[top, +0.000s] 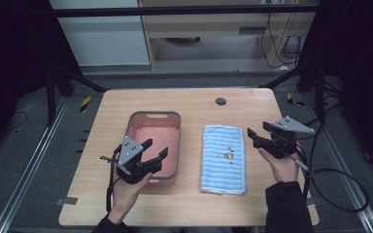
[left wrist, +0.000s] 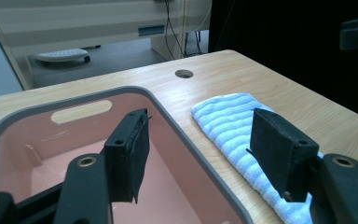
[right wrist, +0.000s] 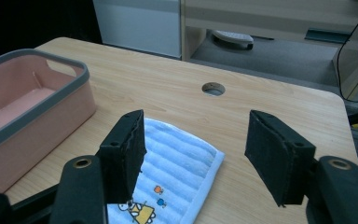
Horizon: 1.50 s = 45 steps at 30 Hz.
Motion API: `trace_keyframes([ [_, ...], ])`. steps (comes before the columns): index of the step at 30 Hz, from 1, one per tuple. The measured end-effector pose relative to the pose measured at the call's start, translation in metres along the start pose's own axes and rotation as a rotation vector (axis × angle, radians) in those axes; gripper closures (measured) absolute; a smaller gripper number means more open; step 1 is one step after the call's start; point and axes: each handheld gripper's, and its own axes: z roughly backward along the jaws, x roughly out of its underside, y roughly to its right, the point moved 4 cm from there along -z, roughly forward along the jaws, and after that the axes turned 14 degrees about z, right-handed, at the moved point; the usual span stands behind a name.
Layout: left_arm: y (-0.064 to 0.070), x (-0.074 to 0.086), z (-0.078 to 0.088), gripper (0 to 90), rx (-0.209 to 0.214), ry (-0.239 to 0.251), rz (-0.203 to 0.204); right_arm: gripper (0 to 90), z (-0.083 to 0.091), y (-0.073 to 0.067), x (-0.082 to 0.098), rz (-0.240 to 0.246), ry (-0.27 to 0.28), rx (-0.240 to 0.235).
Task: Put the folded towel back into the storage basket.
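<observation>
on the wooden table [top: 189, 104] a folded blue striped towel [top: 223, 158] lies flat, just beside a pink tub [top: 154, 127] with a grey rim. the tub has nothing in it. the towel has a small picture on its top.

the left gripper [top: 155, 150] hangs over the near right corner of the tub, with its jaws wide apart and nothing between them. the right gripper [top: 250, 135] hangs just past the right edge of the towel, jaws wide apart too, holding nothing.

the job looks like putting the towel in the tub, and it is not yet picked up. to do it well, i think each gripper should come down low on one towel end, pinch all the folded layers at once, then lift level so the towel does not fall open.
</observation>
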Motion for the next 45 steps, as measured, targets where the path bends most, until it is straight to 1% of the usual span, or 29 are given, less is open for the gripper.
trace_keyframes([
  [1, 0.004, 0.001, -0.003, 37.5, 0.01, 0.001, 0.007, 37.7, -0.001, 0.0, -0.001, -0.001, 0.003, -0.002],
  [3, 0.006, 0.002, -0.004, 37.8, 0.015, -0.003, 0.007, 37.7, -0.001, 0.0, -0.001, -0.005, 0.002, -0.003],
  [8, 0.018, 0.005, -0.013, 38.8, 0.029, -0.018, -0.022, 37.5, -0.007, 0.003, -0.003, 0.001, 0.001, 0.006],
  [9, 0.018, 0.005, -0.013, 39.2, 0.029, -0.018, -0.022, 37.5, -0.007, 0.003, -0.003, 0.001, 0.001, 0.006],
  [12, 0.025, 0.008, -0.02, 40.5, 0.044, -0.032, -0.021, 37.7, -0.012, 0.005, -0.001, 0.005, -0.001, 0.004],
  [13, 0.025, 0.008, -0.02, 40.7, 0.044, -0.032, -0.021, 37.7, -0.012, 0.005, -0.001, 0.005, -0.001, 0.004],
  [15, 0.032, 0.012, -0.027, 41.2, 0.053, -0.048, -0.032, 37.8, -0.017, 0.007, 0.0, 0.005, -0.01, 0.002],
  [18, 0.036, 0.015, -0.031, 41.9, 0.059, -0.057, -0.036, 38.0, -0.022, 0.01, 0.002, 0.004, -0.015, 0.007],
  [22, 0.047, 0.02, -0.041, 42.5, 0.076, -0.079, -0.043, 38.1, -0.027, 0.014, 0.003, -0.005, -0.02, 0.008],
  [25, 0.054, 0.024, -0.047, 43.0, 0.084, -0.091, -0.06, 38.3, -0.031, 0.016, 0.005, -0.005, -0.026, 0.01],
  [28, 0.057, 0.026, -0.051, 43.3, 0.087, -0.102, -0.063, 38.5, -0.035, 0.02, 0.007, -0.01, -0.028, 0.012],
  [29, 0.061, 0.029, -0.056, 43.3, 0.091, -0.113, -0.062, 38.7, -0.036, 0.021, 0.008, -0.012, -0.027, 0.014],
  [30, 0.061, 0.029, -0.056, 43.3, 0.091, -0.113, -0.062, 38.7, -0.036, 0.021, 0.008, -0.012, -0.027, 0.014],
  [31, 0.065, 0.032, -0.059, 43.3, 0.092, -0.12, -0.072, 38.7, -0.039, 0.023, 0.01, -0.021, -0.029, 0.013],
  [35, 0.069, 0.038, -0.065, 43.6, 0.094, -0.135, -0.071, 38.8, -0.044, 0.025, 0.014, -0.022, -0.036, 0.011],
  [39, 0.072, 0.042, -0.07, 45.4, 0.09, -0.146, -0.083, 39.2, -0.048, 0.026, 0.016, -0.026, -0.038, 0.011],
  [40, 0.074, 0.045, -0.073, 45.9, 0.092, -0.156, -0.084, 39.8, -0.051, 0.026, 0.018, -0.016, -0.039, 0.013],
  [45, 0.077, 0.055, -0.081, 47.3, 0.088, -0.184, -0.084, 40.8, -0.06, 0.023, 0.022, -0.005, -0.048, 0.009],
])
